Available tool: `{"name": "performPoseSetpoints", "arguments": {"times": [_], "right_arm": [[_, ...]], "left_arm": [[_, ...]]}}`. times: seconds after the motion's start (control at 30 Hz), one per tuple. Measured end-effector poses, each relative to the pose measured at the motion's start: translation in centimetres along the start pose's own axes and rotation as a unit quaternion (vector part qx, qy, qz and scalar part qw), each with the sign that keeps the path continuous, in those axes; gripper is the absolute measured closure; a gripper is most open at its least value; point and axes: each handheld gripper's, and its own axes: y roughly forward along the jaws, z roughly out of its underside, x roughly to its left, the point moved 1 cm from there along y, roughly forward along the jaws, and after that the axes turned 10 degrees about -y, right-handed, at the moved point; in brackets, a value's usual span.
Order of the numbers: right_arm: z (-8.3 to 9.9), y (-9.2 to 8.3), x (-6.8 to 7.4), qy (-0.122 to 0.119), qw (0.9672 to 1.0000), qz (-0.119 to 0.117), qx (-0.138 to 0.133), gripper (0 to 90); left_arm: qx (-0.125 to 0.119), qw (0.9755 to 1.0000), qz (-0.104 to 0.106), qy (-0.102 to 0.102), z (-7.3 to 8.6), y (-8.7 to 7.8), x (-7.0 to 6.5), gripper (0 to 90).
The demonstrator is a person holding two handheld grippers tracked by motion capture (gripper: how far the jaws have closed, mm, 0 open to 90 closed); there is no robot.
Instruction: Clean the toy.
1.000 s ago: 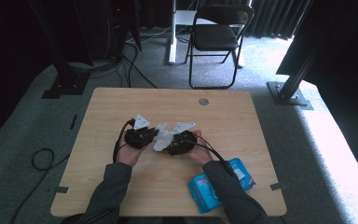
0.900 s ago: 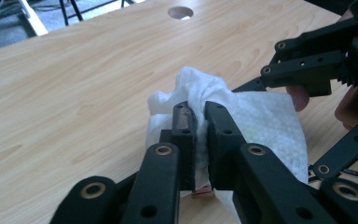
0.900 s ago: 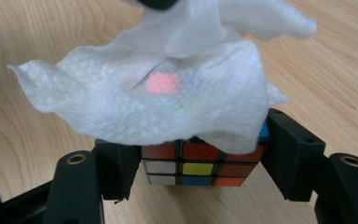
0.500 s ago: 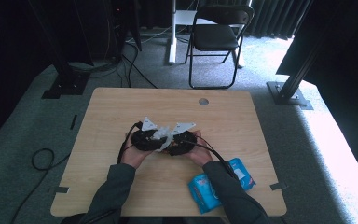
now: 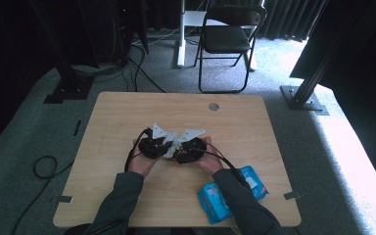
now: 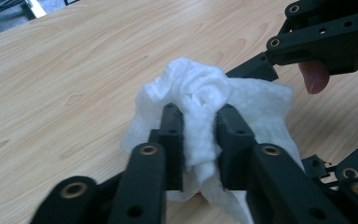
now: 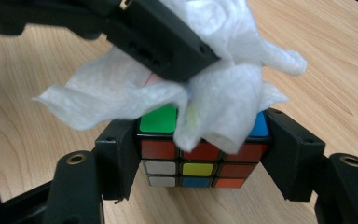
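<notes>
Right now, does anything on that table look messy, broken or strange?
Nothing looks broken or spilled. The white wipe is crumpled, pinched in the left gripper over the puzzle cube clamped in the right gripper. A blue packet lies askew near the table edge.

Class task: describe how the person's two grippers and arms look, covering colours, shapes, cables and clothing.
Both the left gripper and the right gripper are black, each topped by a grey three-cornered plate. Black cables trail from both towards the person. Up close, the fingers are blocky black bars with small holes, joined by arms with brass-coloured rivets. The person wears dark grey-green long sleeves.
</notes>
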Motion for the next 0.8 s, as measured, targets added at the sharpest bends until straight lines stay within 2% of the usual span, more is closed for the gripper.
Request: {"name": "performPoseSetpoints", "arguments": {"times": [0.1, 0.27, 0.47, 0.67, 0.8], "right_arm": [[0.0, -0.1, 0.0, 0.003, 1.0, -0.001, -0.003, 34.3], [0.0, -0.1, -0.1, 0.003, 1.0, 0.0, -0.005, 34.3], [0.0, -0.2, -0.2, 0.004, 0.9999, 0.003, -0.008, 34.3], [0.0, -0.4, -0.2, 0.007, 0.9998, 0.004, -0.016, 34.3], [-0.1, -0.5, -0.1, 0.005, 0.9998, 0.001, -0.02, 34.3]], "left_arm": [[-0.007, 0.9999, -0.005, -0.008, 0.0, -0.3, 0.5, 80.6], [-0.015, 0.9993, -0.017, -0.031, -0.1, -0.8, 1.9, 81.4], [-0.018, 0.9983, -0.032, -0.046, -0.1, -1.4, 3.3, 81.5], [-0.011, 0.9982, -0.036, -0.048, 0.3, -1.0, 3.7, 81.5], [-0.006, 0.9986, -0.03, -0.043, 0.5, -0.6, 3.6, 81.3]]}}
